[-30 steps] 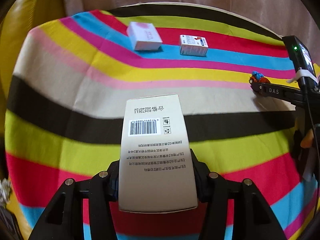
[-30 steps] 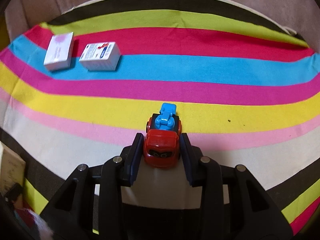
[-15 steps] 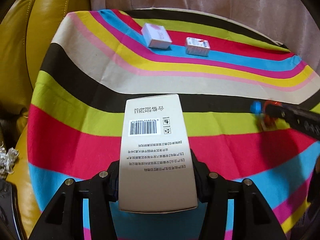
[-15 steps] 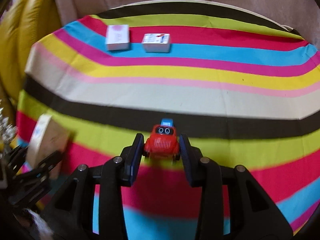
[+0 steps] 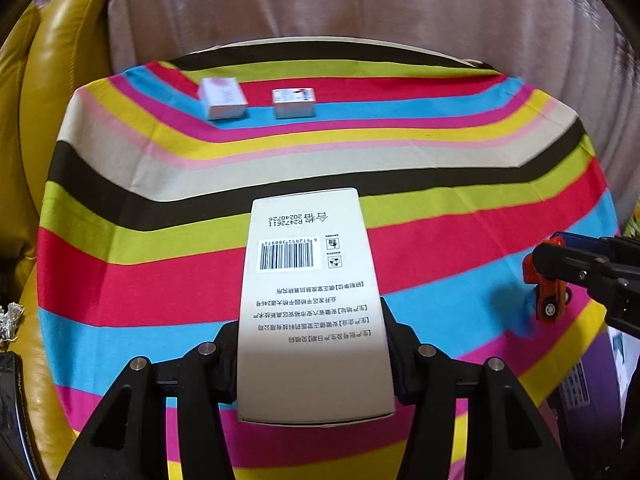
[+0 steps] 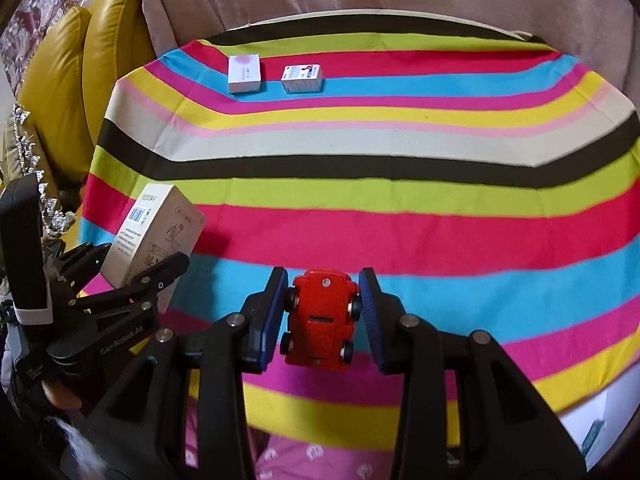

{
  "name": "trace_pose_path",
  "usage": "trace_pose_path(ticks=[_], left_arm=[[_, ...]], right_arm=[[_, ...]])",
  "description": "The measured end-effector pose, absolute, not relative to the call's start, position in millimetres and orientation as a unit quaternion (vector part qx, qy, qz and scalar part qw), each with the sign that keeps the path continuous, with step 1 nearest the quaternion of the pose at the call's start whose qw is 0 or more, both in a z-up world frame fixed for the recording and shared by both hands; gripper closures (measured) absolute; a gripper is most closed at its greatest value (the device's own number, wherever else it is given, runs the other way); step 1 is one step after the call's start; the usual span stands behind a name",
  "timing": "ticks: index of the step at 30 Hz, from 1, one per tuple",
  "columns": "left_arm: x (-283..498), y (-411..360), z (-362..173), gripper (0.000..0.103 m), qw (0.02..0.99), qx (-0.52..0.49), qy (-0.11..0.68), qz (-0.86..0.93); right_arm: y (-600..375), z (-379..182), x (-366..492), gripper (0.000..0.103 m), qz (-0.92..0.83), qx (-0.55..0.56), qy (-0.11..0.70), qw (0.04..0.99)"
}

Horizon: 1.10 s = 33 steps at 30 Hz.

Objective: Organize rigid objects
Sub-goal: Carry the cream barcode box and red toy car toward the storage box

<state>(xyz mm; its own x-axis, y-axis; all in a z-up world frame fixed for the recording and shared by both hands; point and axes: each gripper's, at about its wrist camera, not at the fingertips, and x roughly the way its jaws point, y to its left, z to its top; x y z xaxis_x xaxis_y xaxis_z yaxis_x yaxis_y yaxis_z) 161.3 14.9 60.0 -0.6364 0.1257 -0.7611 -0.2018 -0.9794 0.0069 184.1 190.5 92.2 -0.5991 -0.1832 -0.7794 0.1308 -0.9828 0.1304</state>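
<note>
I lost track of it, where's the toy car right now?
The red toy car is clamped upside down in the right gripper, off the striped cloth.

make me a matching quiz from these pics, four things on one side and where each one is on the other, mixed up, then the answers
Things
1. tall beige box
2. red toy car
3. pink-topped box
4. small box with blue and red print

Places
A. on the striped cloth at the far end, the left one of the pair
B. clamped in the right gripper, underside towards its camera
C. clamped in the left gripper, barcode side towards its camera
D. on the cloth at the far end, the right one of the pair

Pairs: 1-C, 2-B, 3-A, 4-D
</note>
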Motion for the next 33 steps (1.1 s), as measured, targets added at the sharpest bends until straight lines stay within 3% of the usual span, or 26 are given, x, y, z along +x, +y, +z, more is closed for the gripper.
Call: trace_pose_path(ticks=[14,23,33], left_arm=[[199.3,72.7,87.8,0.049,0.169,-0.400,0.079,0.897],[235.8,156.4,116.6,0.049,0.296,-0.381,0.123,0.867],[279.4,265.5,123.3,0.049,0.409,-0.390,0.183,0.804]], right_arm=[[229.6,134.0,244.1,0.062,-0.910,0.410,-0.037,0.060],[284.2,164.9,311.8,0.062,-0.925,0.377,-0.046,-0.007],[352.9,159.0,375.4,0.062,-0.922,0.366,-0.088,-0.095]])
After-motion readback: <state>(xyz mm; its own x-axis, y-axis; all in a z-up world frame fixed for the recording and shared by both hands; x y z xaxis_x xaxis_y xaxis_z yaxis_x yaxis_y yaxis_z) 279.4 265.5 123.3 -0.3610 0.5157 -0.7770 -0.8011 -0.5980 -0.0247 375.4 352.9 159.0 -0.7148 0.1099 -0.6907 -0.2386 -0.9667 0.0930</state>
